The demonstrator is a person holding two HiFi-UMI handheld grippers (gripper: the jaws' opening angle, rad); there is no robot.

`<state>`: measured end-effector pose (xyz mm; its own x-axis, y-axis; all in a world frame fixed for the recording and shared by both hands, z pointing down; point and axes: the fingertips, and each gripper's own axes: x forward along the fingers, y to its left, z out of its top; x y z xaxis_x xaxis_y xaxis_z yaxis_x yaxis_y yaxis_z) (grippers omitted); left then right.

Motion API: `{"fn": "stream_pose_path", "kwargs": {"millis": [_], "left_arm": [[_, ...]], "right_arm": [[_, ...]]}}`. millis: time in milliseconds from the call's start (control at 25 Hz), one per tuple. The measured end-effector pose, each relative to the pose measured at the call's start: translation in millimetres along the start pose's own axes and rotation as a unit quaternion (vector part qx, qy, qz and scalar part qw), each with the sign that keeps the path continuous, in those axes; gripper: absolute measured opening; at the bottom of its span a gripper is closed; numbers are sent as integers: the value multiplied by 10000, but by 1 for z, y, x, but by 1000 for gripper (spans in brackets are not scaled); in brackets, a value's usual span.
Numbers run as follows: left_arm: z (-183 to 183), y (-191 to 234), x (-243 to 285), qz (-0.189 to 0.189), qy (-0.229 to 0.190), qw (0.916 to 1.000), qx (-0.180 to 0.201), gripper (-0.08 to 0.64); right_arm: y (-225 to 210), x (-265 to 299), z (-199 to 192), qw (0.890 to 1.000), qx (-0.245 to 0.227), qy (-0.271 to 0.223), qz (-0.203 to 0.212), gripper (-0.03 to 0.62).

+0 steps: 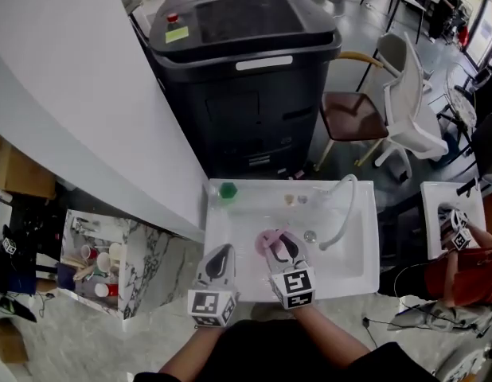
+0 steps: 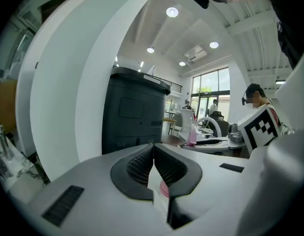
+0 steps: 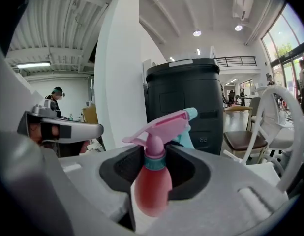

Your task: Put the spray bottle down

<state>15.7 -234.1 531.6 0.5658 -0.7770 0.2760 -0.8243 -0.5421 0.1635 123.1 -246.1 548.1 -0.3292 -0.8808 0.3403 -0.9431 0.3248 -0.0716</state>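
My right gripper [image 1: 283, 243] is shut on a pink spray bottle [image 1: 268, 240] over the basin of a white sink [image 1: 230, 229]. In the right gripper view the spray bottle [image 3: 153, 183] stands upright between the dark pads [image 3: 121, 167]. Its pink trigger head and pale blue nozzle rise above the right gripper [image 3: 155, 154]. To its left, my left gripper [image 1: 221, 255] hovers over the sink's front left part. In its own view the left gripper [image 2: 153, 151] has its ribbed pads pressed together and holds nothing.
A curved white faucet hose [image 1: 346, 212] rises at the sink's right. A green-capped item [image 1: 228, 190] and small objects [image 1: 290, 200] sit along the back rim. Behind the sink stands a big black machine [image 1: 246, 70], with chairs [image 1: 393, 106] to the right. A shelf of cups [image 1: 95, 270] is at the left.
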Motion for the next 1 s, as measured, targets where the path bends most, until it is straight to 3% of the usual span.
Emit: {"fn": "stream_pose_path", "kwargs": {"millis": [440,680,1000], "left_arm": [[-19,18,33,395,113,9984,-389,20],[-20,23,45,433,112,9979,-472,20],[-31,39,42,686,214,9952,-665,20]], "right_arm": [[-31,110,22,9988,-247,-306,278,141],[-54,161,16,9987,-187,-480,-1,141],[-62,208,-9,9987,-414,-305,-59,141]]}}
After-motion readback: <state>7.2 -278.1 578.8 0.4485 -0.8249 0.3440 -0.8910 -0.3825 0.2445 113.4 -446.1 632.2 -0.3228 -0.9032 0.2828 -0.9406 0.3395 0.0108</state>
